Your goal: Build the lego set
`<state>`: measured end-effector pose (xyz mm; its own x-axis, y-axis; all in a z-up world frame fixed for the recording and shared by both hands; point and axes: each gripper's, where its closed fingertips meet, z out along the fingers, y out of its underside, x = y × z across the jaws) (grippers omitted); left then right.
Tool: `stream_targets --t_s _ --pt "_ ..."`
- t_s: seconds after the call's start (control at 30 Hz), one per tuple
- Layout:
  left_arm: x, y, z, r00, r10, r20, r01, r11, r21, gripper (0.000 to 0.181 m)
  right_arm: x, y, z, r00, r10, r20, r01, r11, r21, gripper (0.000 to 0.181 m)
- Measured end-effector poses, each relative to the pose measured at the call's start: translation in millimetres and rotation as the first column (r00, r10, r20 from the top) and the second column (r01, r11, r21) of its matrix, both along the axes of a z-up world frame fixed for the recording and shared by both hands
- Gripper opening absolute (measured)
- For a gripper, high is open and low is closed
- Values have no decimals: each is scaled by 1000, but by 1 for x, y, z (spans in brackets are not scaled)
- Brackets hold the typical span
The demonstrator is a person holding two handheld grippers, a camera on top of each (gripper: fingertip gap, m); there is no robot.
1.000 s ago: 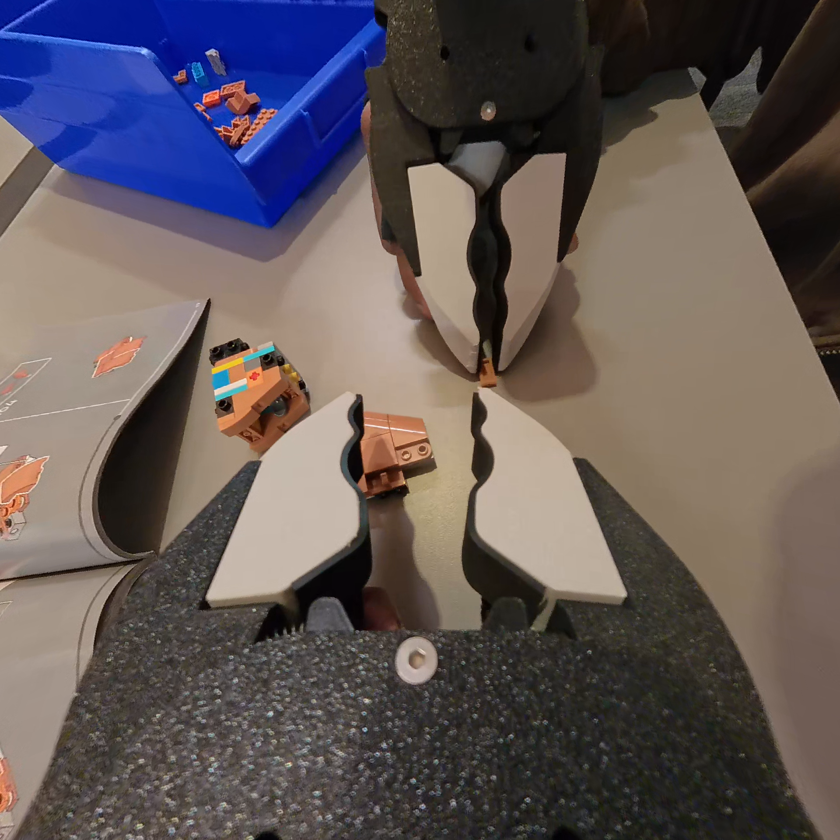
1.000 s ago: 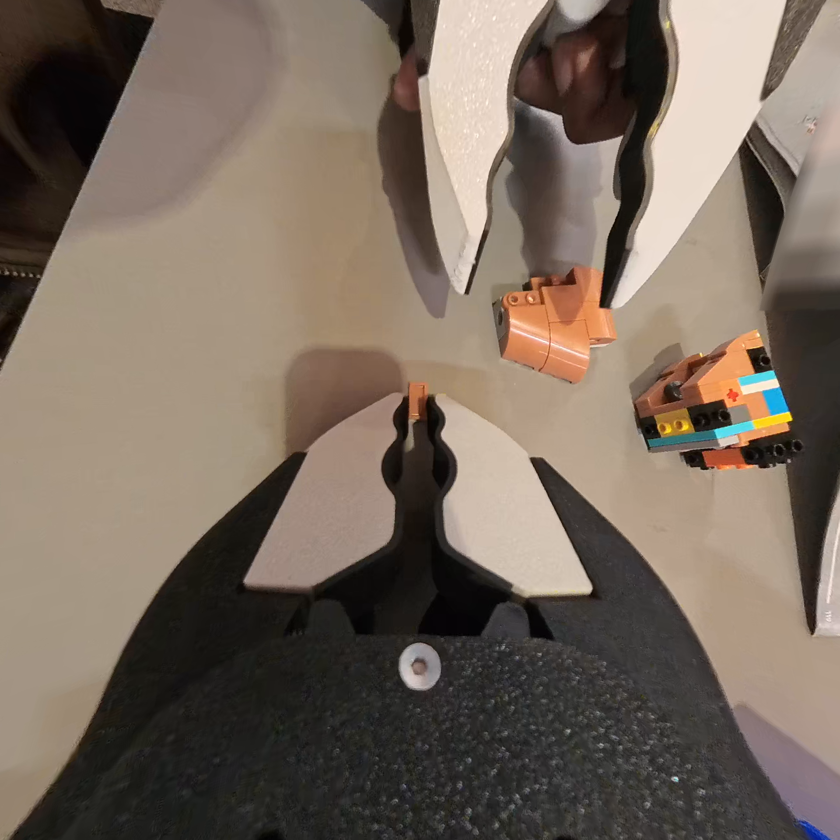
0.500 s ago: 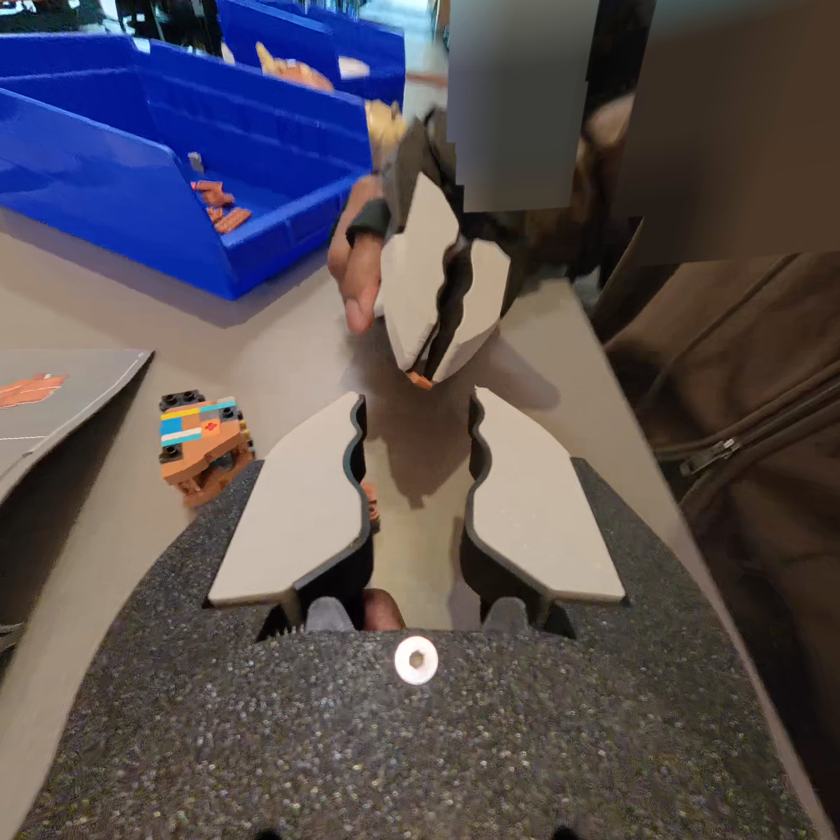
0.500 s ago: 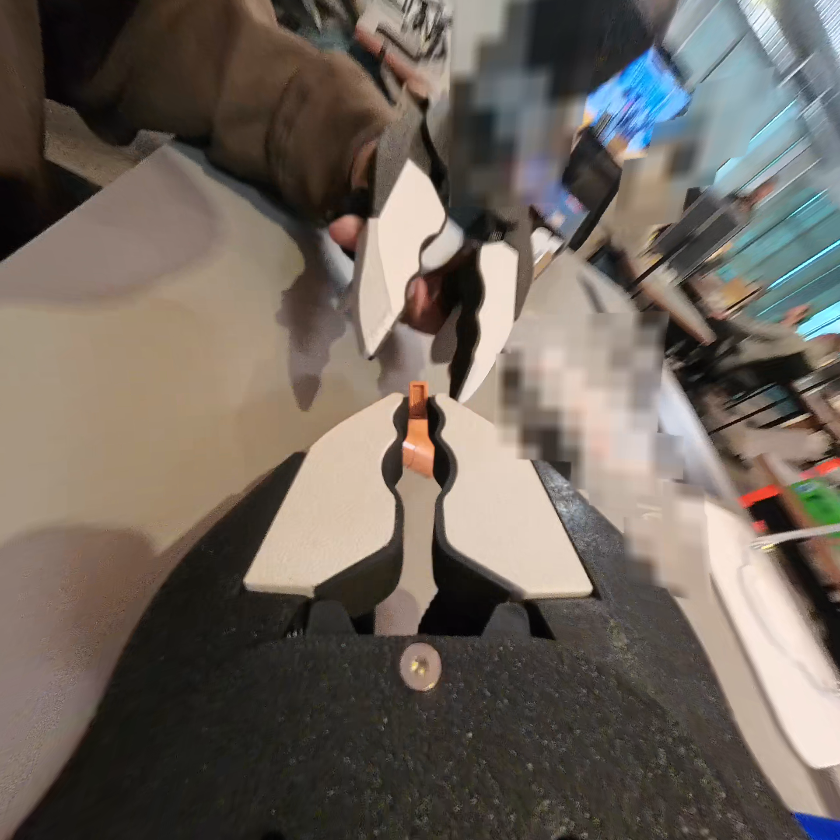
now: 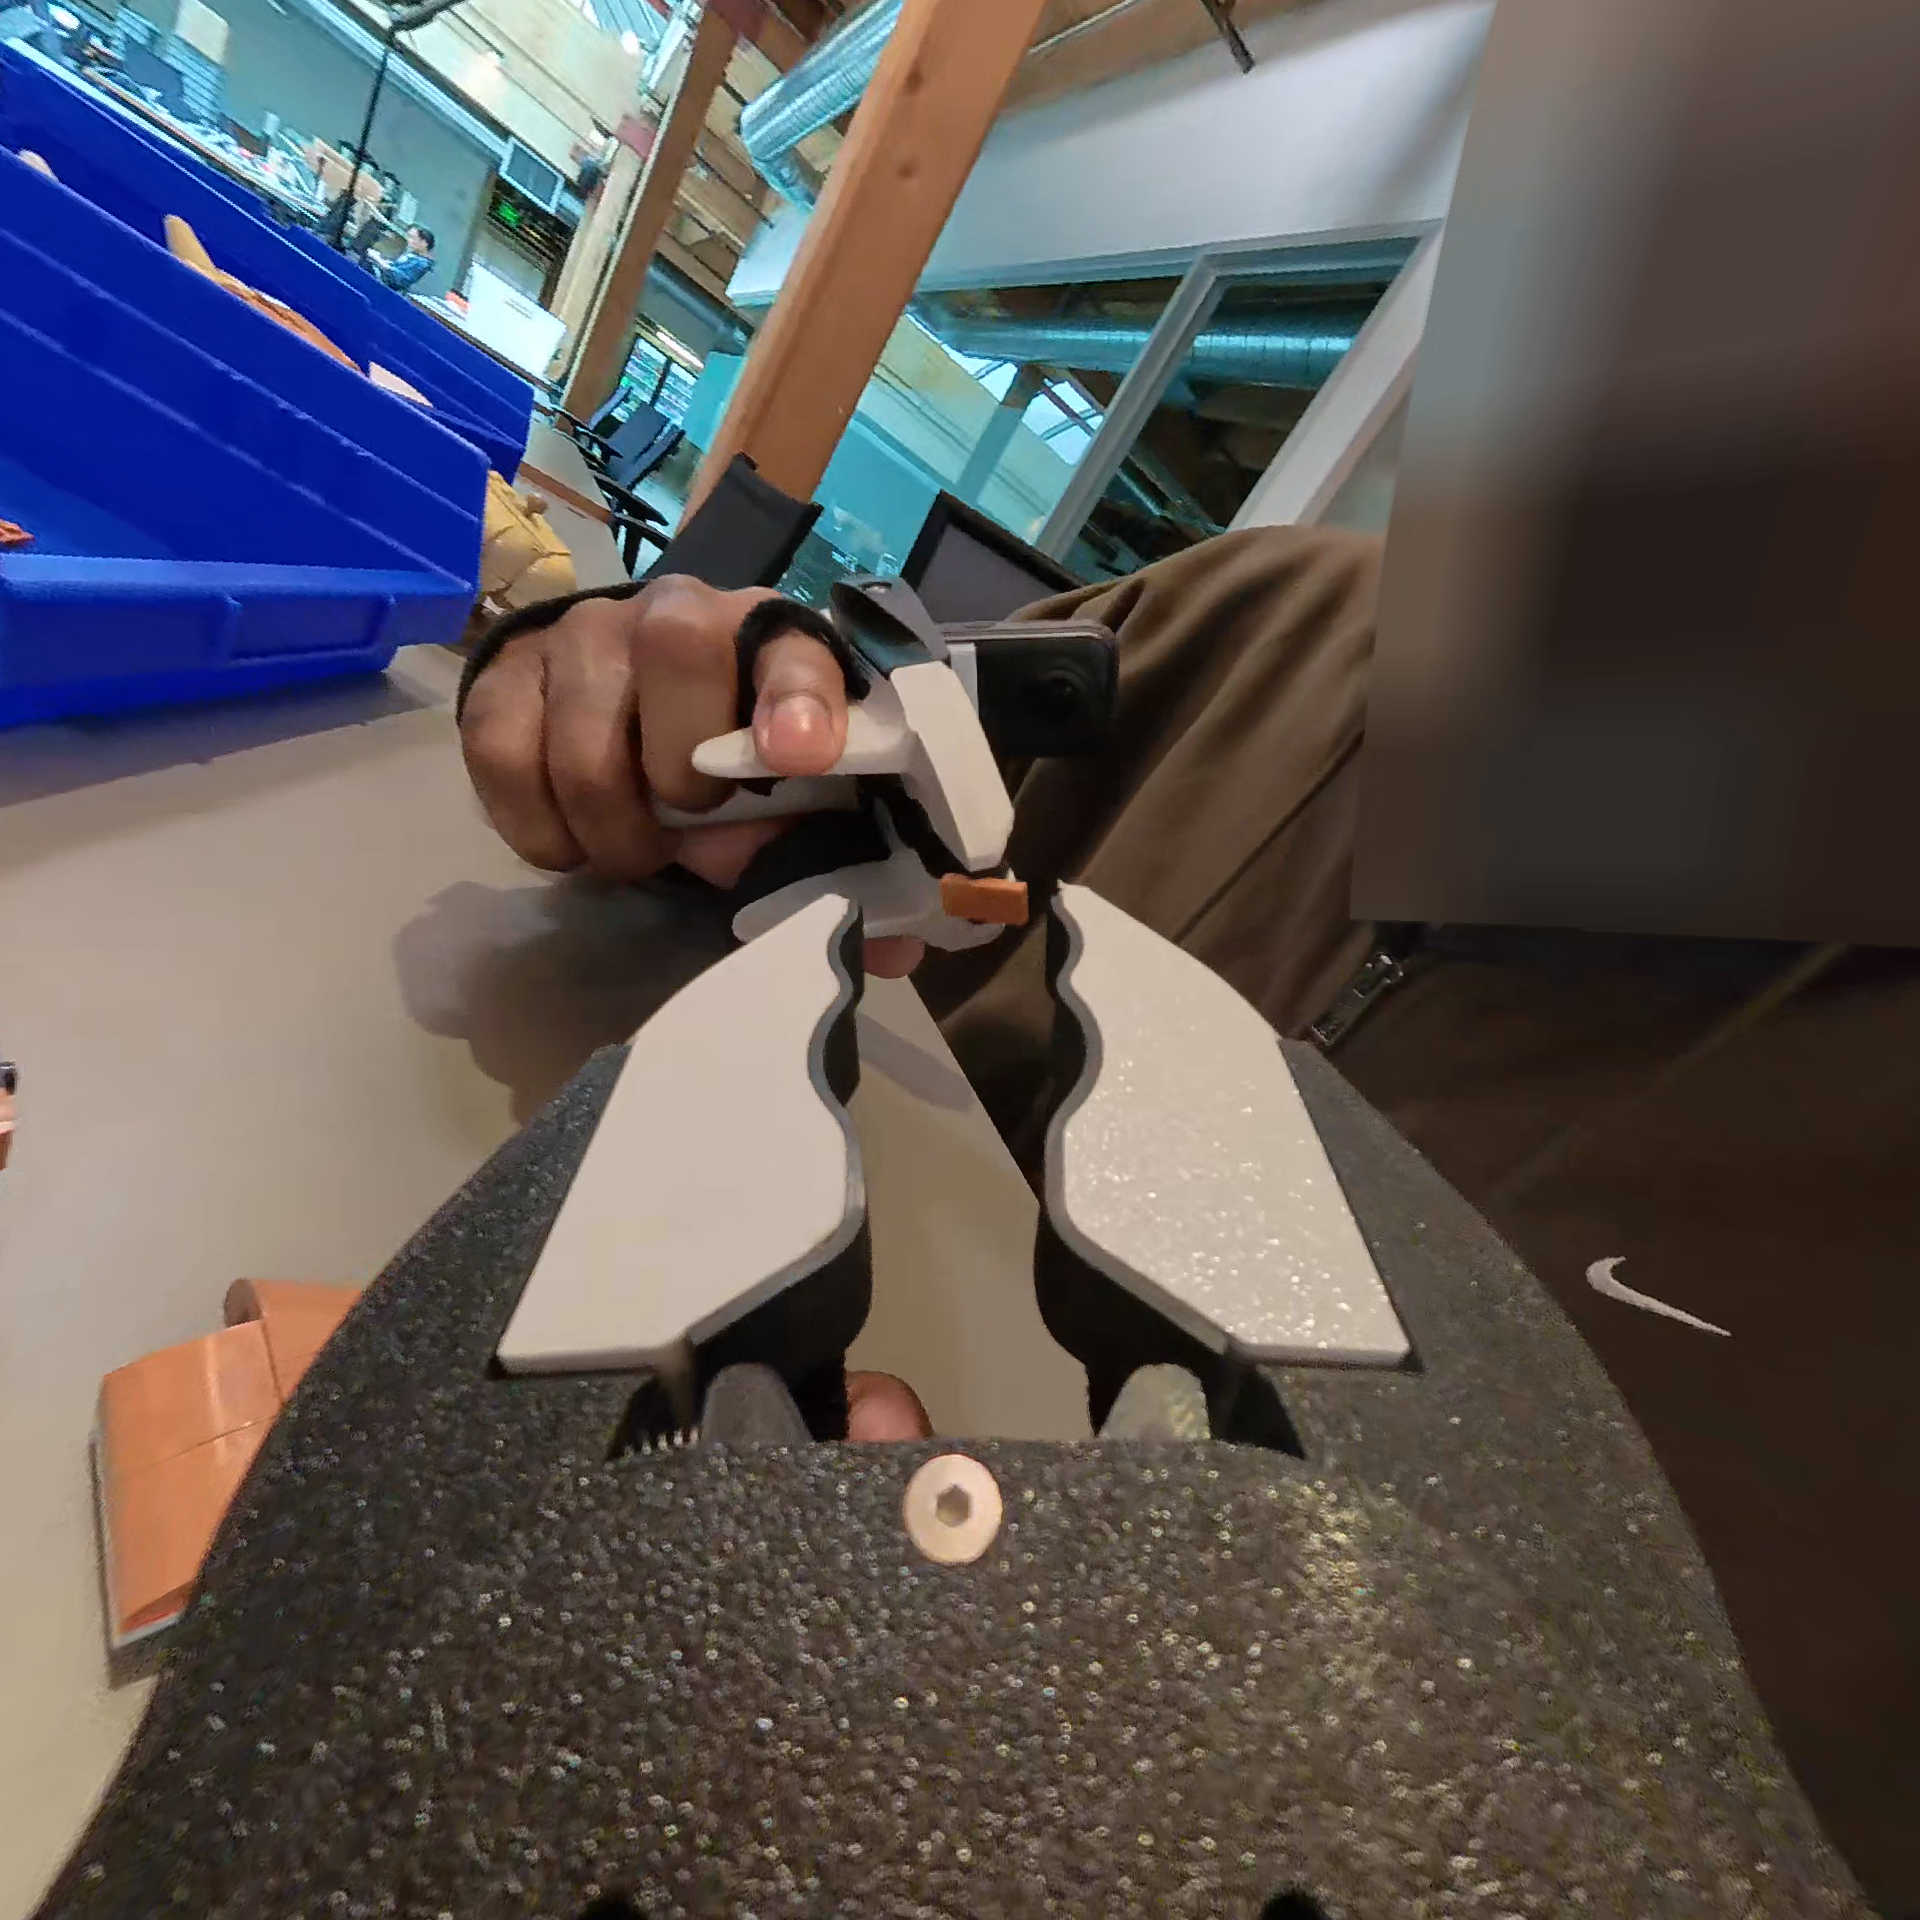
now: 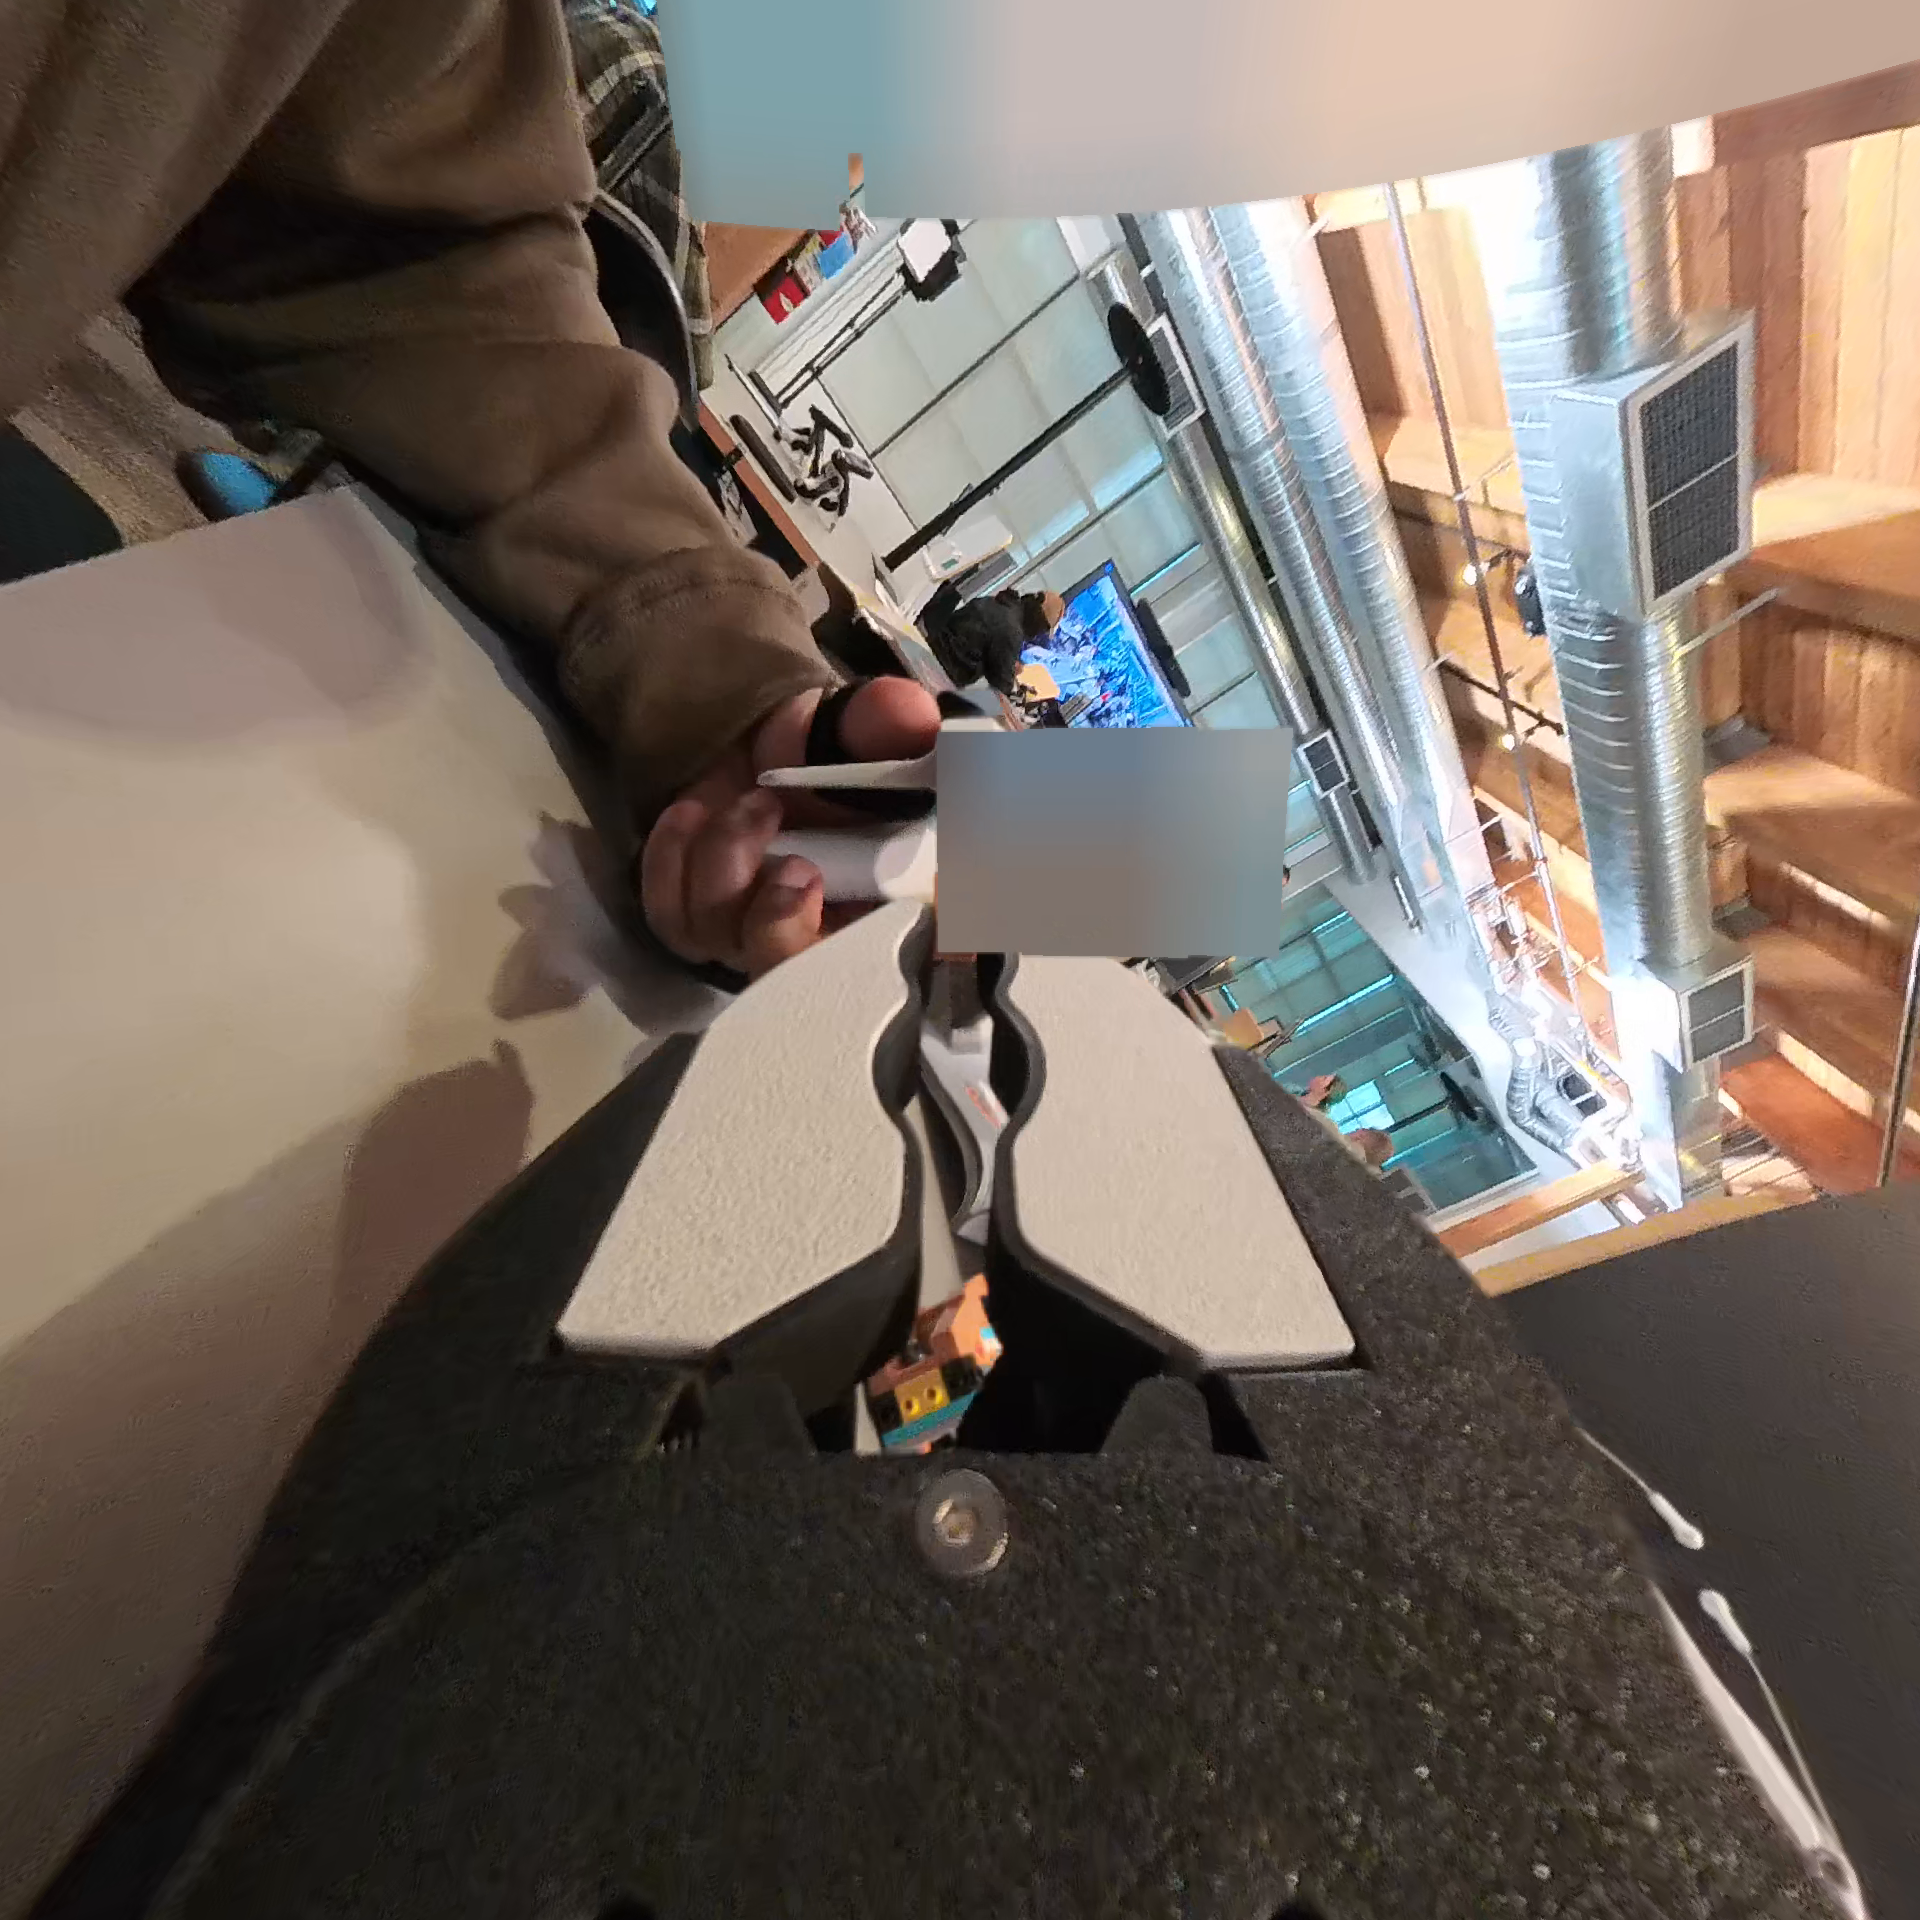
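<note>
My right gripper [image 5: 971, 902] is turned on its side just beyond my left fingertips and is shut on a small orange-brown brick [image 5: 987, 900]. In its own view the right gripper [image 6: 958, 961] has its jaws nearly together, and a blurred patch hides its tips. My left gripper [image 5: 956, 914] is open and empty, raised above the table. A brown lego sub-assembly [image 5: 197, 1455] lies on the table at my lower left. A multicoloured lego assembly [image 6: 935, 1366] shows through the gap behind the right fingers. The left gripper's fingers [image 6: 842, 774] show edge-on in the right wrist view.
Blue bins [image 5: 208, 540] stand at the back left of the grey table [image 5: 208, 1039]. A person's hands hold both grippers; a brown sleeve [image 5: 1195, 727] and torso are close on the right. The table edge runs under the left fingers. My two grippers' fingertips are within a few centimetres of each other.
Both grippers have lifted and tilted up from the table to face each other. The right gripper has rolled sideways, still holding the small brick. The brown sub-assembly now sits at the left view's lower left.
</note>
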<state>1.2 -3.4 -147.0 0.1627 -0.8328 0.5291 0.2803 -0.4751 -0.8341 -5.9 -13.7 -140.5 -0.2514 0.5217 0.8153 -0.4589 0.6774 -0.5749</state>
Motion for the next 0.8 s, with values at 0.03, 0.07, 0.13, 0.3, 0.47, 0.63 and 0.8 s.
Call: stream_targets --t_s 0.03,0.07,0.13,0.3,0.47,0.63,0.8 --pt "2 -2 0 1000 -11 -4 11 1000 6 33 1 -1 1 1000 5 -5 -5 1000 -3 7" --pt "3 -4 0 1000 -27 -4 27 1000 11 33 1 -2 2 1000 9 -9 -9 1000 -5 7" --pt "8 -8 0 998 -59 -2 59 998 17 32 2 -4 3 1000 14 -17 -14 1000 -5 7" --pt "13 -15 2 995 -99 11 99 995 34 28 3 -9 4 999 23 -48 -22 1000 21 7" --pt "14 -19 6 992 -125 31 123 991 50 25 7 -15 5 996 39 -76 -35 998 48 7" --pt "17 -23 5 988 -154 29 152 987 52 23 10 -22 3 995 59 -79 -53 996 74 7" --pt "20 -29 6 982 -185 28 183 981 69 17 11 -24 4 994 66 -89 -59 995 74 7"
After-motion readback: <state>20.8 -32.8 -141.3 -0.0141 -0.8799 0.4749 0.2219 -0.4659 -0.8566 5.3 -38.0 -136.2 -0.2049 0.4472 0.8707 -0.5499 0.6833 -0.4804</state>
